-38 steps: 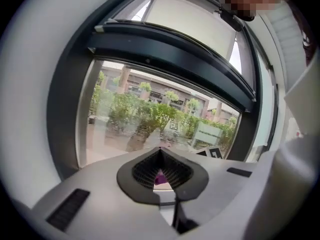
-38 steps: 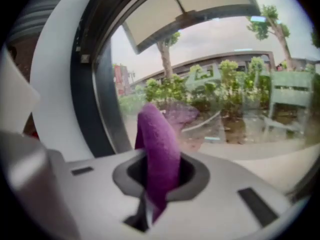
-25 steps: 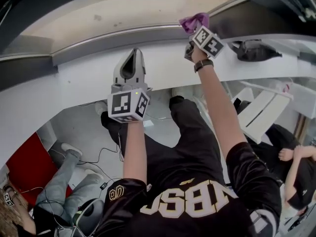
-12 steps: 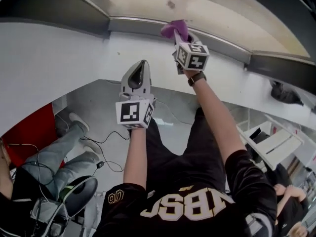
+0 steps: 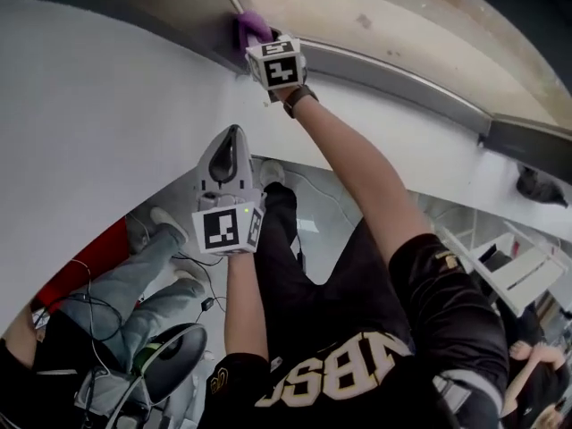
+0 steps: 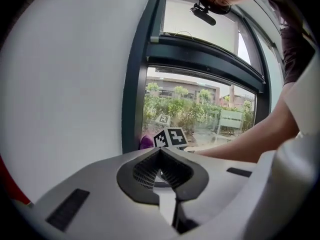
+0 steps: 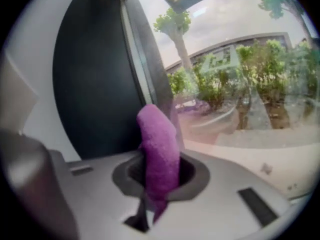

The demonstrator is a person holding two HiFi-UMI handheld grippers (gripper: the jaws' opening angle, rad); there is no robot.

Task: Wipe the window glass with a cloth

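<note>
Your right tool (image 7: 159, 176) is clamped on the purple cloth (image 7: 159, 144); the cloth sticks up out of the closed jaws. Its tip is at the left edge of the window glass (image 7: 240, 84), right by the dark frame (image 7: 95, 84). Your left tool (image 6: 162, 176) has jaws together with nothing between them, held low and well apart from the glass, facing the white wall (image 6: 65, 84) and the frame. Versus 1.5 s ago: the cloth sat further along the pane and is now in the left corner, and the right tool's marker cube now shows in the left gripper view.
</note>
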